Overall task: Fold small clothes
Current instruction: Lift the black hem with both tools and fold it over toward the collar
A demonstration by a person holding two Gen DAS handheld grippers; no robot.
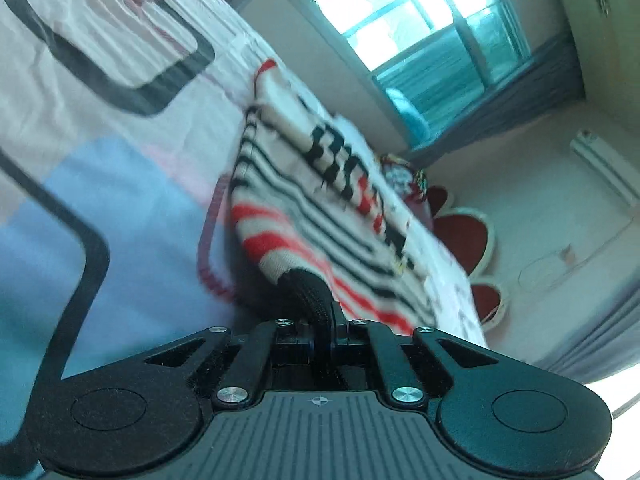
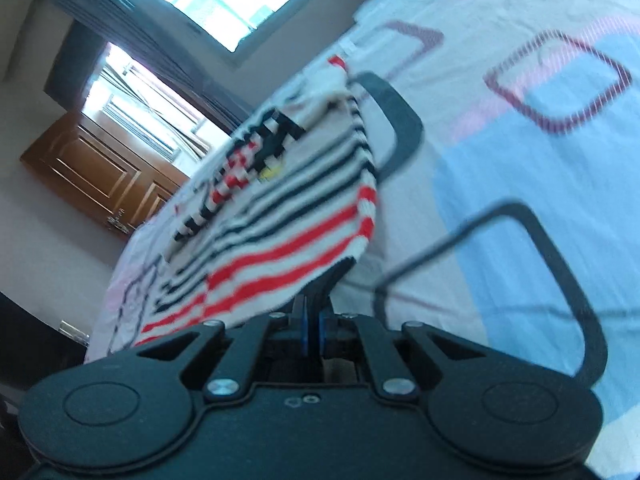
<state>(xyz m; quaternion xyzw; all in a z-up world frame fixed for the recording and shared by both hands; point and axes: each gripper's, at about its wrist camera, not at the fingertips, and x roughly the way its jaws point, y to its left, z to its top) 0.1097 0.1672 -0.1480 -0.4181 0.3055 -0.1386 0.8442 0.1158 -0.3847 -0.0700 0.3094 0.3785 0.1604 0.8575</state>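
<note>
Two grippers, both clamped on the same garment. Your left gripper (image 1: 316, 280) has its fingers pressed together on the near hem of the striped knit sweater (image 1: 320, 208), at one corner; your right gripper (image 2: 326, 280) pinches the other near corner of it, jaws narrow with cloth between them. Sweater lies on the bed, its near edge lifted off the bedsheet (image 1: 132, 184) at both corners, the rest resting flat beyond. Stripes red and white nearest you, then black and white, with blocky black and red lettering farther up. Sheet is pale with blue patches and dark rounded outlines. Beyond the bed: window (image 1: 420, 28) on the far wall, wooden door (image 2: 96, 168) in the right wrist view.
</note>
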